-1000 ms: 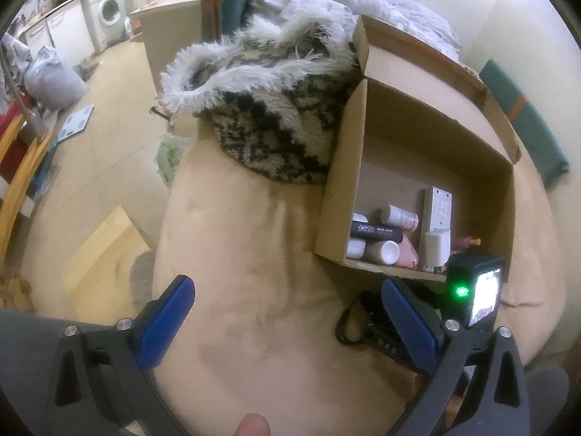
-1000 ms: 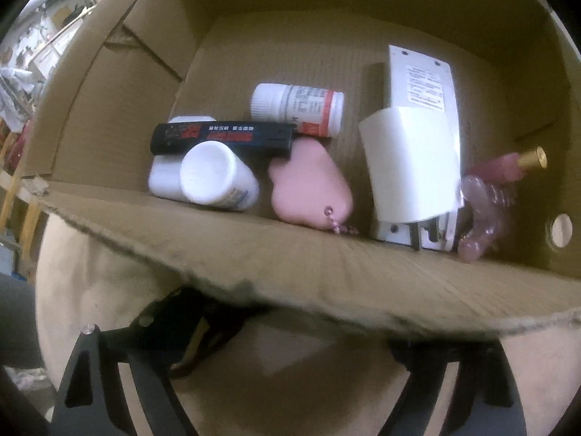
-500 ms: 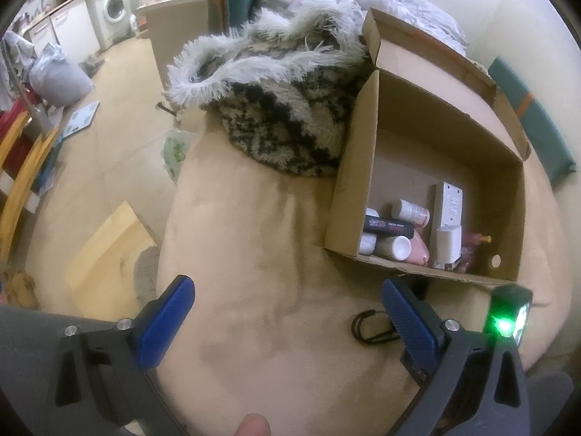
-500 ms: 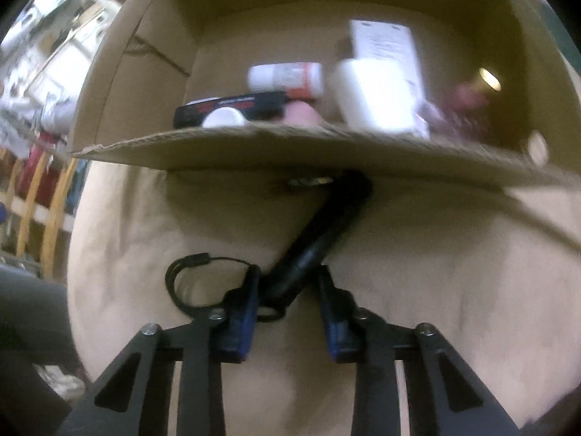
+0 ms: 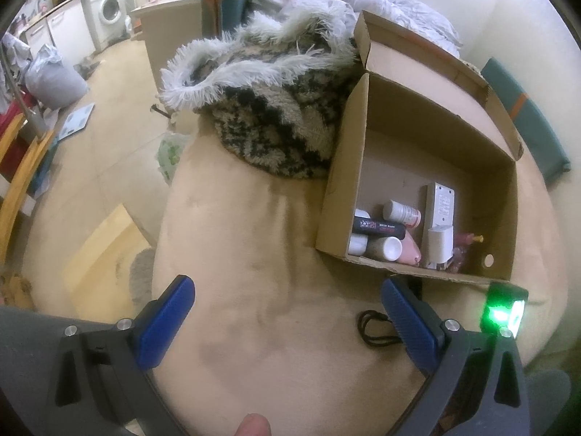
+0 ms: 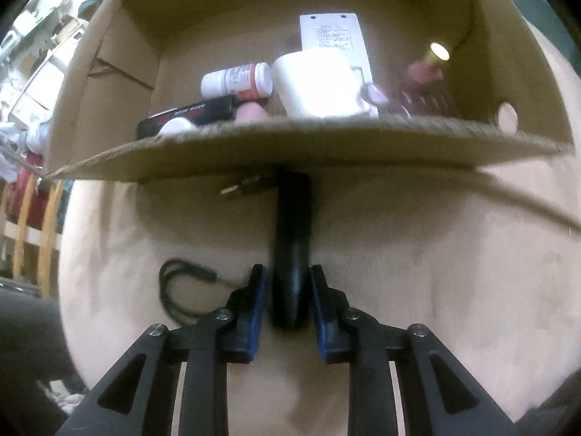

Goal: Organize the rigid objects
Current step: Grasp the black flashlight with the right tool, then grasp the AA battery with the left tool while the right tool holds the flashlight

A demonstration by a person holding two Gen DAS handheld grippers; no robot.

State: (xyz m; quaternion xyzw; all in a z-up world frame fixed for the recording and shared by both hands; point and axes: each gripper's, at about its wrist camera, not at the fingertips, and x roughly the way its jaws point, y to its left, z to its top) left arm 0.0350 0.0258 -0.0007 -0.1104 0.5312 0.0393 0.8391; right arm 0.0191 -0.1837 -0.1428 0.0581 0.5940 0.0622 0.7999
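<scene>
On the tan cushion (image 5: 276, 290), right gripper (image 6: 288, 290) has its blue pads pinched on the near end of a black cylindrical handle-like object (image 6: 292, 239); exact type not identifiable. Its far end reaches under the near flap of the cardboard box (image 6: 290, 145), beside a small black plug with a gold tip (image 6: 239, 187). Black looped cord (image 6: 178, 290) lies on the cushion just left of the right gripper; the same cord shows in the left wrist view at (image 5: 377, 328).

Left gripper (image 5: 287, 323) hovers over the cushion, fingers spread wide, nothing between them. Right finger pad (image 5: 410, 323) sits just in front of the cord.

Box contents, seen from left wrist view: white pill bottle with red band (image 5: 401, 213), black tube with red print (image 5: 379, 228), another white bottle (image 5: 386, 249), pink soft item (image 5: 410, 252), white charger-type block with label (image 5: 439, 229), pink bottle with gold cap (image 5: 470, 238).

Shaggy patterned throw (image 5: 276, 109) touches the box's left wall. Washing machine (image 5: 109, 7) far left.
</scene>
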